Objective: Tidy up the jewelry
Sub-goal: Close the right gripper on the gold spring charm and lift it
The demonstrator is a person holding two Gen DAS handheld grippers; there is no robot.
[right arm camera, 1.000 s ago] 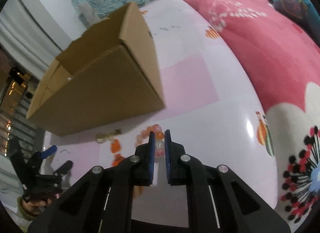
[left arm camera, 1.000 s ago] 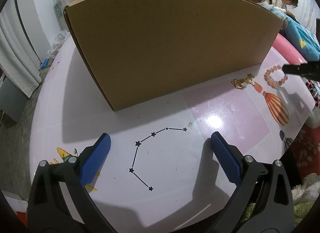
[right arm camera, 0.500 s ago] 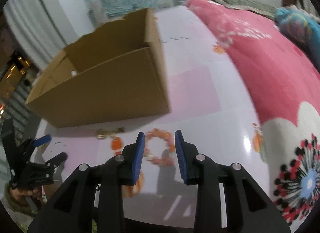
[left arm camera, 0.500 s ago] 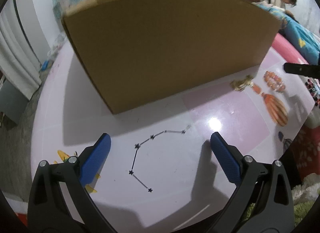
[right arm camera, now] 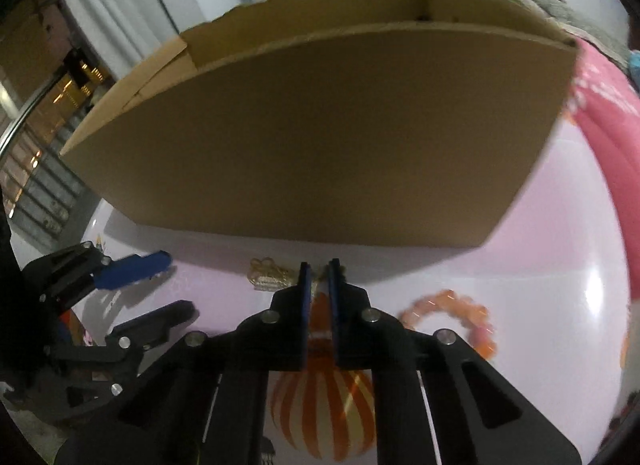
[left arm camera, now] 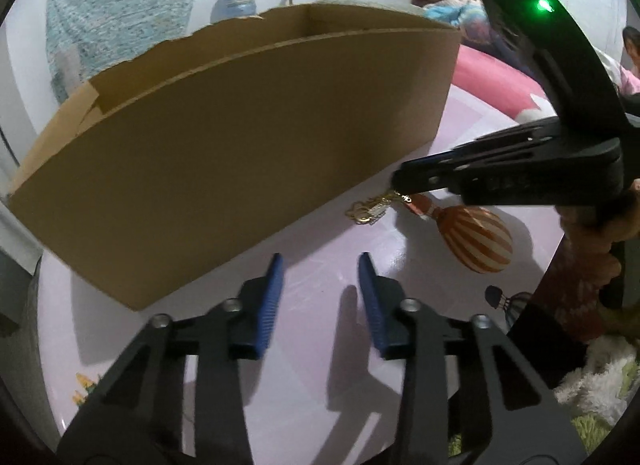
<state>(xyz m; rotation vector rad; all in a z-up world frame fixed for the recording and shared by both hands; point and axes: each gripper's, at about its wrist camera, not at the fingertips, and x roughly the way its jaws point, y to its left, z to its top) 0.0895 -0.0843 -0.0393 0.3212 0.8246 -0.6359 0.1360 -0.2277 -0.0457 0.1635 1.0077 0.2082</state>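
A gold chain piece lies on the pink table just in front of an open cardboard box. My right gripper comes in from the right, its jaws nearly closed, its tip at the chain's right end. In the right wrist view the chain lies just left of the right gripper; whether it is pinched is unclear. An orange bead bracelet lies to the right on the table. My left gripper is open and empty, hovering near the box front; it also shows in the right wrist view.
The table print shows a striped orange balloon. A pink bedspread lies behind the table at right. The box has a tall front wall and an open top. A white fluffy rug lies below the table's right edge.
My right gripper left the bead bracelet, moved left to the gold chain and narrowed its jaws. My left gripper moved right toward the chain and narrowed from wide open.
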